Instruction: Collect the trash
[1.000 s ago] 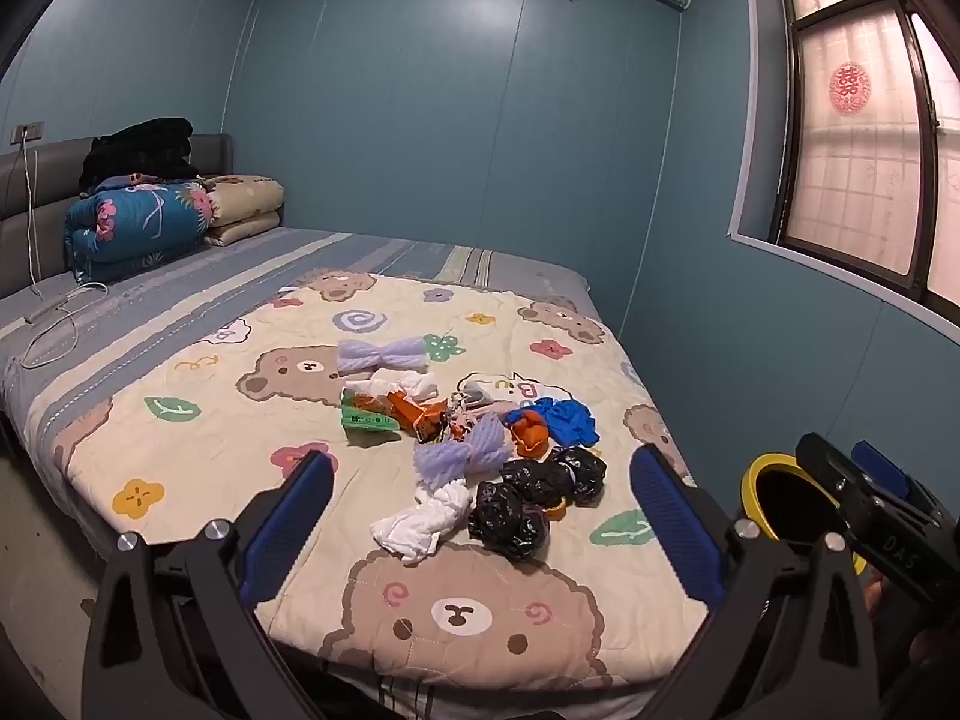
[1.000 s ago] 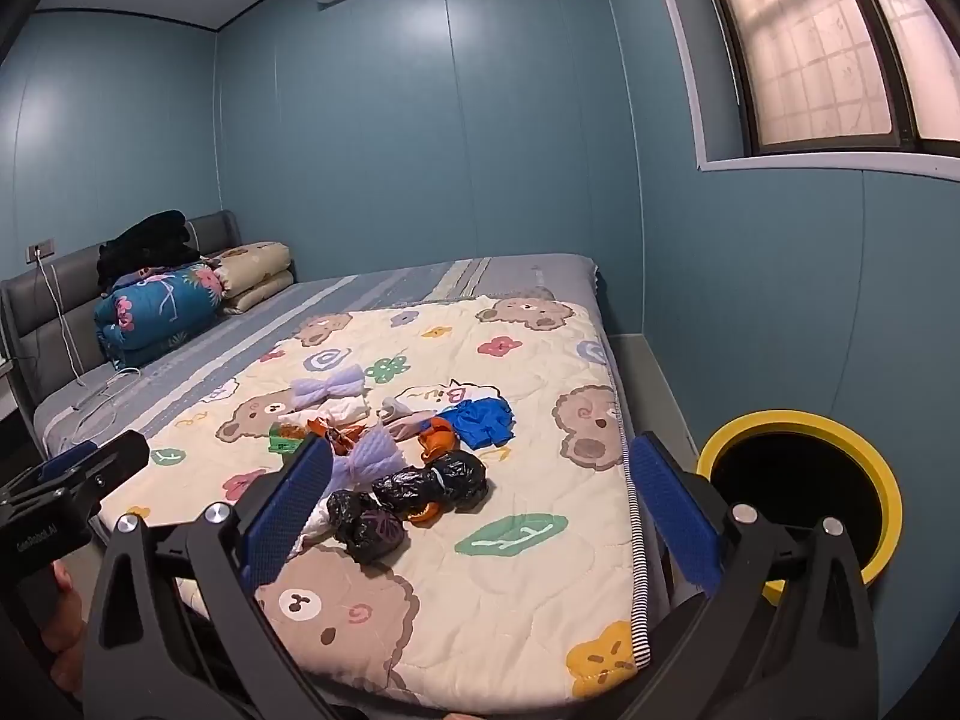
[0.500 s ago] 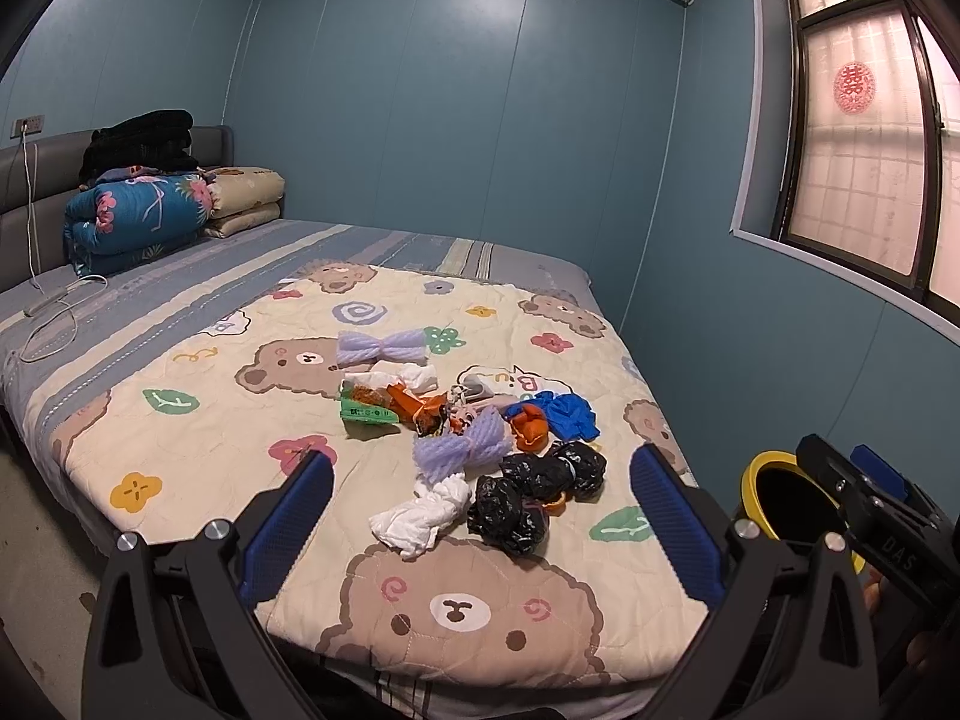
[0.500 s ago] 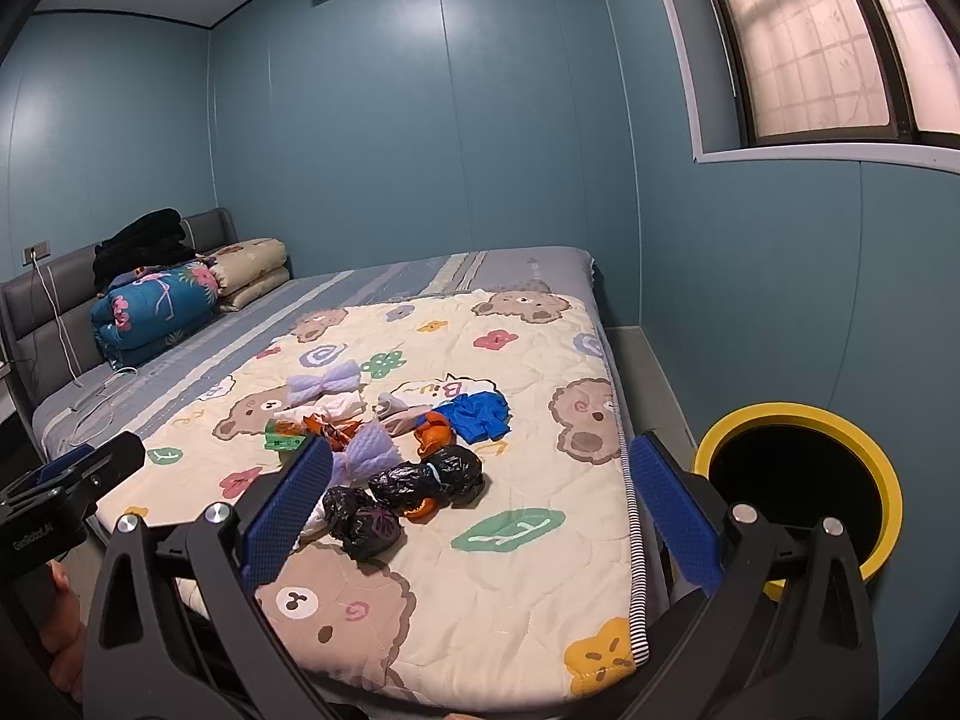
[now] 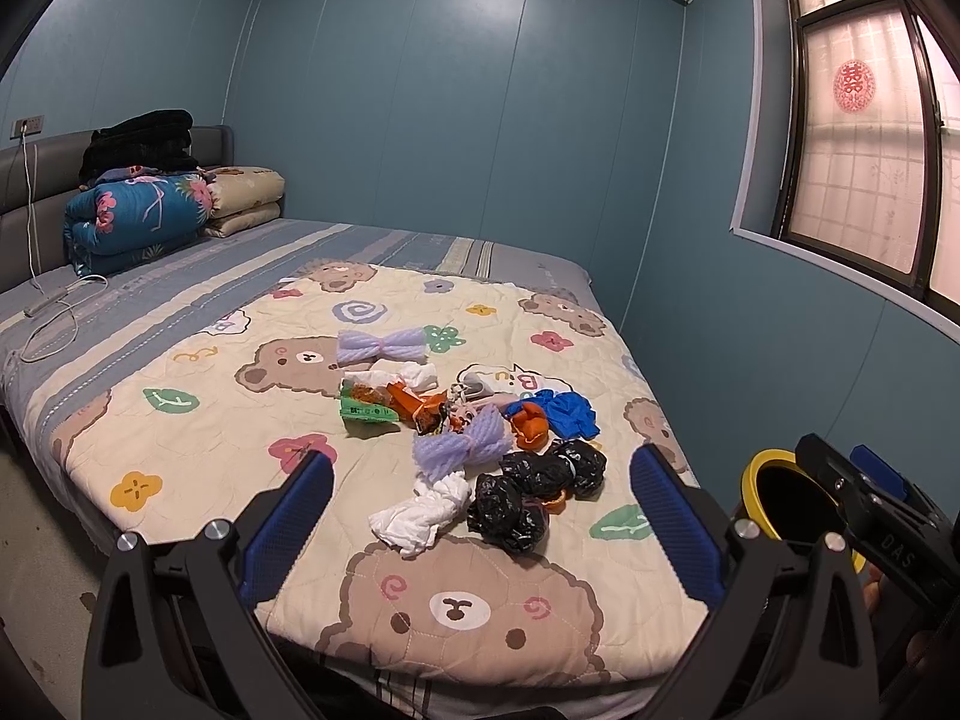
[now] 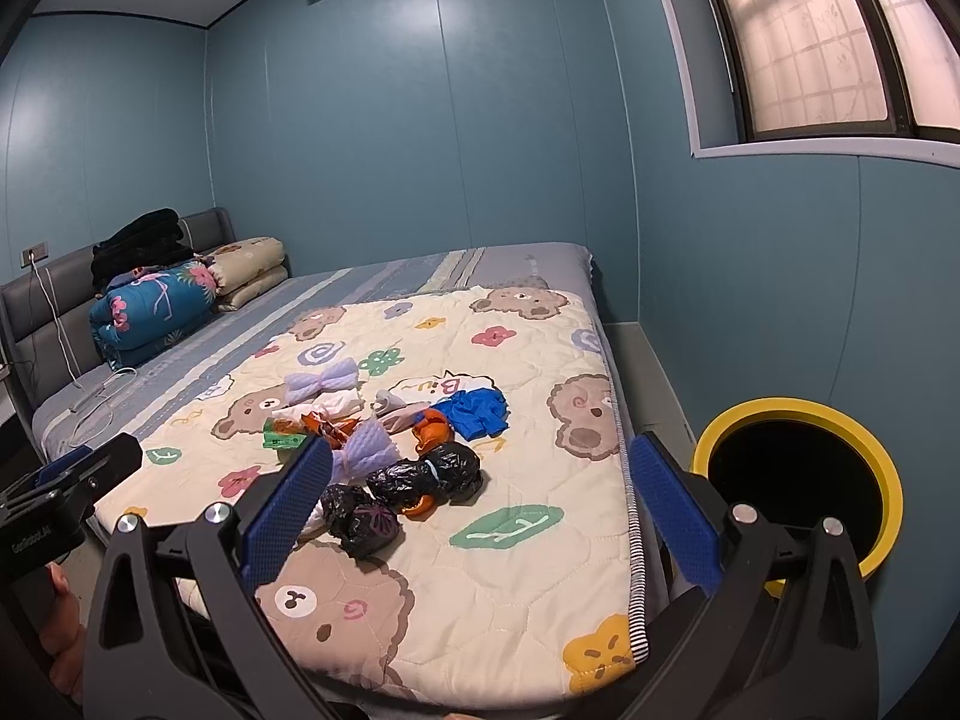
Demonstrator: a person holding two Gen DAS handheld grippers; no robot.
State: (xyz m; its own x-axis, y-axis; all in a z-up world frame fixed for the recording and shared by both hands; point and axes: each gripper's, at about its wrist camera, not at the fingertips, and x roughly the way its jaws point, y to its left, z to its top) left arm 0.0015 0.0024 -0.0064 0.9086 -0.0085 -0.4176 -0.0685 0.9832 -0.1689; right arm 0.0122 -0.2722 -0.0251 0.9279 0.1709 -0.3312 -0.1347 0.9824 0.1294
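Closing in: we bring both cameras a bit nearer the trash pile (image 5: 480,438) than a second ago; the pile itself has not shifted.
Left gripper (image 5: 480,516): jaws wide apart, nothing held, framing the near edge of the pile from above the quilt (image 5: 198,396).
Right gripper (image 6: 480,504): also spread wide, empty, hovering on the bin side of the pile.
Pile: sits mid-quilt; black bags (image 5: 528,492) and white wad (image 5: 420,516) on its near edge, purple mesh (image 5: 462,444) just behind them, blue glove (image 5: 570,414) on the far right side, green wrapper (image 5: 366,408) on the left side.
Bin (image 6: 798,486): yellow rim, on the floor right of the pile, well apart from it.
Meaning: we judge this is only the approach; nothing collected yet, black bags look like the easiest first grab.
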